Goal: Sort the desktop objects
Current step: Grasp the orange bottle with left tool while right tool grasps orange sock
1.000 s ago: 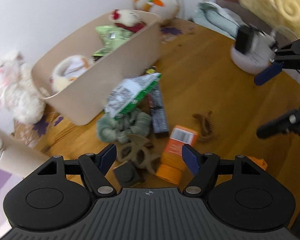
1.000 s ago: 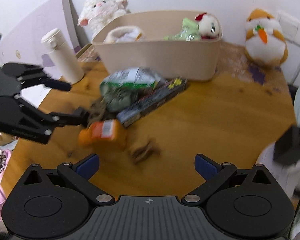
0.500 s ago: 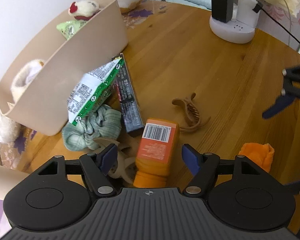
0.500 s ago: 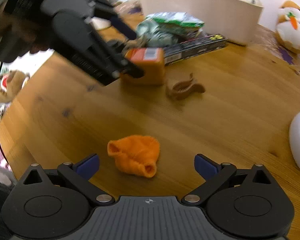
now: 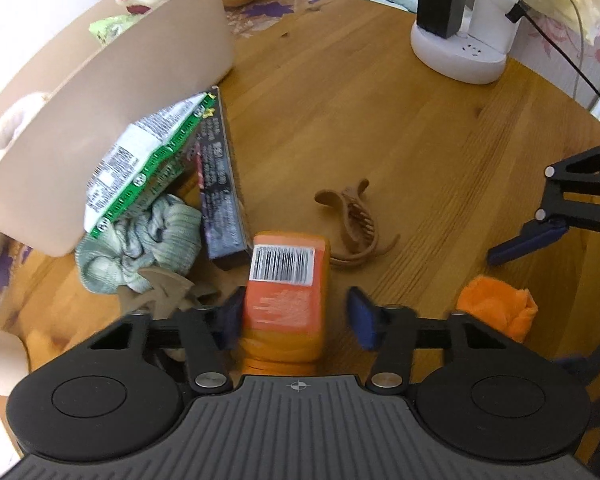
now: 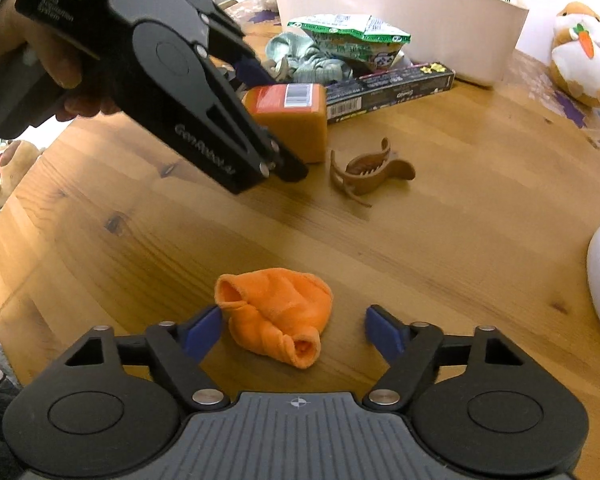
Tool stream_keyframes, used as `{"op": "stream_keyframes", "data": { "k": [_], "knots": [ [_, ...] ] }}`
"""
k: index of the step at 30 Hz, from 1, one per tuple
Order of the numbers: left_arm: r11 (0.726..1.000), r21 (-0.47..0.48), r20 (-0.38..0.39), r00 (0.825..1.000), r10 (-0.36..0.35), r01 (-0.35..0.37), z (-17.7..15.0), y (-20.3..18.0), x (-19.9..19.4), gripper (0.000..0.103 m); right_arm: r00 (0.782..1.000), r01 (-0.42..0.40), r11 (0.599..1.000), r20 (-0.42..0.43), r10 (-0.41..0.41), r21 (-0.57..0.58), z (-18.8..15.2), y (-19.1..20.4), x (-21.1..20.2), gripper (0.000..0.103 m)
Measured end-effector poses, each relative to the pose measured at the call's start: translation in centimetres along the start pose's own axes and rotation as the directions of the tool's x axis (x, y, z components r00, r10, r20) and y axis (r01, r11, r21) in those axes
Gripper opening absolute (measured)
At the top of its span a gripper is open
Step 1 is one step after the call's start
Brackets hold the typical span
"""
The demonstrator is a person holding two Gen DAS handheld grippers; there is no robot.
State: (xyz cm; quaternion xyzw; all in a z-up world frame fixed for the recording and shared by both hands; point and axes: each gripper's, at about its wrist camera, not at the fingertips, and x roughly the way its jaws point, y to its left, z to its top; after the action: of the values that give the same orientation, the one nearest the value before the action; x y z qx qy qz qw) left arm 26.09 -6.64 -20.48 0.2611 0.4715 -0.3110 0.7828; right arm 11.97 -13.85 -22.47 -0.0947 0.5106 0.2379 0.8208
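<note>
An orange bottle (image 5: 288,280) with a barcode label lies on the wooden table (image 5: 420,160), between the fingers of my left gripper (image 5: 295,318). Its jaws are closing: the left pad touches the bottle and the right pad stands a little off it. A crumpled orange cloth (image 6: 276,312) lies between the fingers of my right gripper (image 6: 294,334). Those jaws are closing too, with a gap left on the right side. A brown hair claw (image 6: 368,172) lies just beyond the bottle (image 6: 292,116).
A beige bin (image 5: 100,120) holding plush toys stands at the back left. A green snack bag (image 5: 140,160), a long dark box (image 5: 220,184) and a grey-green cloth (image 5: 140,244) lie against it. A white power hub (image 5: 460,48) with plugs sits at the far right.
Both grippers have come down to the table, the left around the orange bottle and the right around the orange cloth. Both pairs of jaws have narrowed.
</note>
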Motion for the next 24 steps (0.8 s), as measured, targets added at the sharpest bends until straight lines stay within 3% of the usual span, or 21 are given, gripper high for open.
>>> {"op": "stream_keyframes", "data": {
  "k": [5,7,10,17,24],
  "knots": [
    [1.0,-0.018,0.019,0.999,0.025,-0.025,-0.5,-0.3,0.1,0.039,0.999,0.036,0.999,0.017,-0.036,-0.003,0.0,-0.2,0.0,0.041],
    [0.999,-0.031,0.022,1.0,0.013,-0.013,-0.7,-0.4,0.0,0.039,0.998,0.051,0.999,0.023,-0.051,0.003,-0.1,-0.5,-0.2,0.026],
    [0.998,-0.06,0.021,1.0,-0.007,0.009,-1.0,-0.2,-0.2,0.039,0.999,0.035,0.999,0.017,-0.035,0.027,-0.1,-1.3,-0.3,0.012],
    [0.995,-0.096,0.034,0.999,-0.005,0.008,-1.8,-0.1,-1.2,0.039,1.0,0.01,0.998,0.01,-0.01,0.054,-0.5,-1.7,-0.7,0.01],
    [0.989,-0.136,0.093,0.995,-0.047,0.06,-2.1,0.0,-3.6,0.039,0.999,0.003,0.997,0.041,-0.006,0.08,0.1,-2.1,-1.5,0.01]
  ]
}}
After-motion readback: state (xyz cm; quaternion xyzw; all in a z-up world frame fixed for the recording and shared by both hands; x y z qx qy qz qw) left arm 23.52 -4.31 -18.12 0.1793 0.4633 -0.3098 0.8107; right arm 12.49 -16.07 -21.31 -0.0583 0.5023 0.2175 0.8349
